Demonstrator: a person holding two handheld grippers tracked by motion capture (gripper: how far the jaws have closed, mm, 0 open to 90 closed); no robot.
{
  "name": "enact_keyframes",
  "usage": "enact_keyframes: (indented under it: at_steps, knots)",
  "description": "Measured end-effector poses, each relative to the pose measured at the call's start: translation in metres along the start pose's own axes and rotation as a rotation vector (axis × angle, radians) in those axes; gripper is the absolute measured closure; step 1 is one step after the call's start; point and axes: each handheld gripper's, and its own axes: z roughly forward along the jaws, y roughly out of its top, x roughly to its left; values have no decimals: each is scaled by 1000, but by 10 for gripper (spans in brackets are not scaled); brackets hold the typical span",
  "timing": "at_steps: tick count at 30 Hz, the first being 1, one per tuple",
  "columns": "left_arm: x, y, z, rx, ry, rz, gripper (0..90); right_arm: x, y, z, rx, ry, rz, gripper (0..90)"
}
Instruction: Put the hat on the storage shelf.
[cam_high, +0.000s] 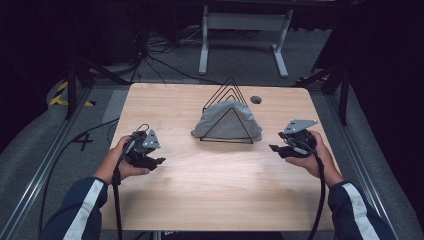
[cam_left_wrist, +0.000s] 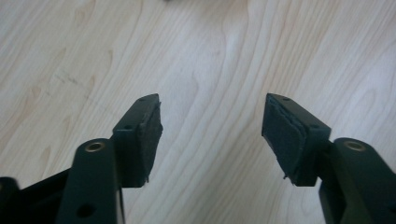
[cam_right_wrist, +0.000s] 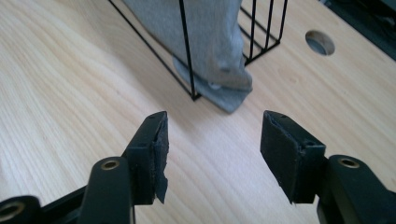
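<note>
We hold both grippers open and empty, and the grey cloth (cam_high: 227, 122) draped over the wire rack (cam_high: 226, 102) lies nearer our right gripper (cam_high: 278, 148) than our left gripper (cam_high: 158, 161).

Wooden table (cam_high: 215, 175): pale grain, rounded corners. A round cable hole (cam_high: 256, 99) sits in the top toward 1 o'clock from the table's centre. Beyond the far edge, at 12 o'clock, a white metal frame (cam_high: 245, 22) stands on grey carpet; black cables (cam_high: 160, 55) trail at 11 o'clock.
</note>
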Motion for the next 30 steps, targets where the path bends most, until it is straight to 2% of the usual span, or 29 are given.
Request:
enact_keyframes:
  at_steps: [2,5,7,11,14,17,19,20,22,24,26,27,28,30]
  knots:
    - [-4,-9,-1,-4,-10,-15,361,1,-7,-2,13,-7,0,410]
    - [-11,-21,1,19,19,-13,339,3,-19,-2,20,-7,2,406]
    - [-14,-27,2,16,18,-20,322,4,-24,-2,23,-9,-2,405]
    - [-24,-49,3,28,25,-46,302,9,-44,-4,38,-9,6,385]
    - [-31,-63,4,8,23,-74,285,11,-60,-7,29,-11,14,368]
    - [-37,-76,5,-23,24,-99,267,11,-81,-8,18,7,58,358]
    - [-40,-85,8,-20,19,-107,253,10,-98,-8,11,15,89,356]
    - [-40,-85,8,-20,19,-107,247,10,-98,-8,11,15,89,356]
    - [-41,-92,6,-45,1,-143,247,10,-116,-9,9,6,119,350]
    - [-41,-97,4,-73,-11,-157,240,11,-128,-10,-11,26,162,346]
    - [-41,-103,5,-78,-40,-176,236,12,-138,-10,-26,30,179,335]
    - [-41,-106,6,-98,-59,-180,226,13,-141,-10,-26,33,192,329]
    - [-41,-109,5,-107,-63,-191,224,14,-145,-9,-26,28,199,313]
    - [-42,-114,7,-135,-63,-247,200,16,-151,-10,-54,30,223,294]
